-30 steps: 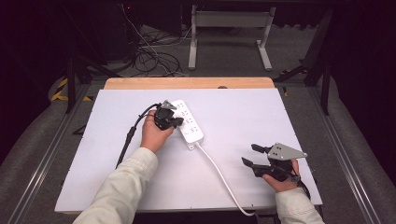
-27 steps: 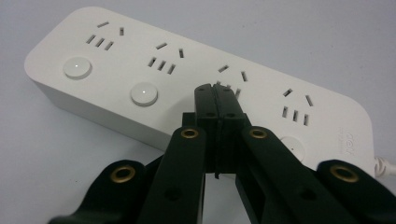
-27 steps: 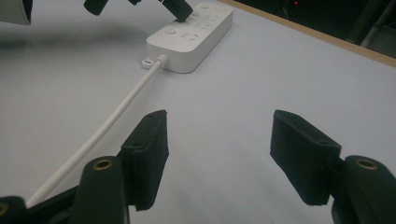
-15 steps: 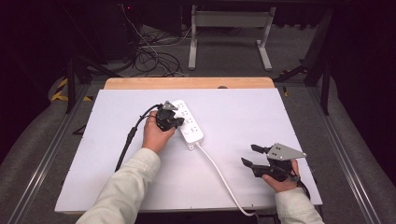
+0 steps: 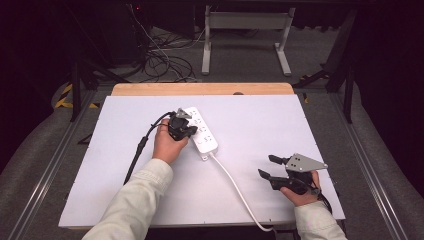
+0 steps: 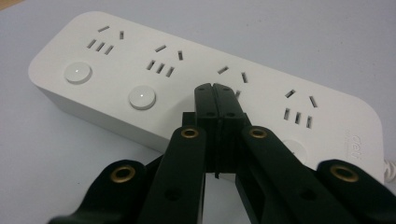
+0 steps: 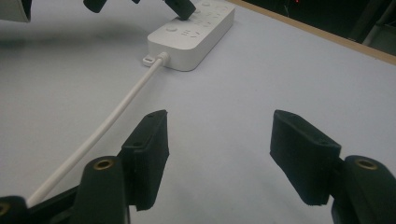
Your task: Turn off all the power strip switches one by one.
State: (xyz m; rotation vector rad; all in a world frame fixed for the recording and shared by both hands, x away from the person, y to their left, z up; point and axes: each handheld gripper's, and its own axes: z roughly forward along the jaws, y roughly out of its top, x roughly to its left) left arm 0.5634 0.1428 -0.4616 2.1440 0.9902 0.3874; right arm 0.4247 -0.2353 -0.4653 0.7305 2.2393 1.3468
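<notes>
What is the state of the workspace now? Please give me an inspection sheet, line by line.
Surface: white board on a table with a wooden far edge.
Job's things: white power strip, four socket groups, round buttons.
Clutter: nothing seen.
Grippers: left tool shut, tips on the power strip's top; right tool open, empty, low above the board.
Cables: power strip's white cord runs to the near edge; black cable trails from the left tool.
Surroundings: dark floor, cable tangle, white metal frame.

power strip (image 5: 201,131) on table (image 5: 300,120) | left gripper (image 6: 215,91) over it (touching) | right gripper (image 5: 272,167) well apart
</notes>
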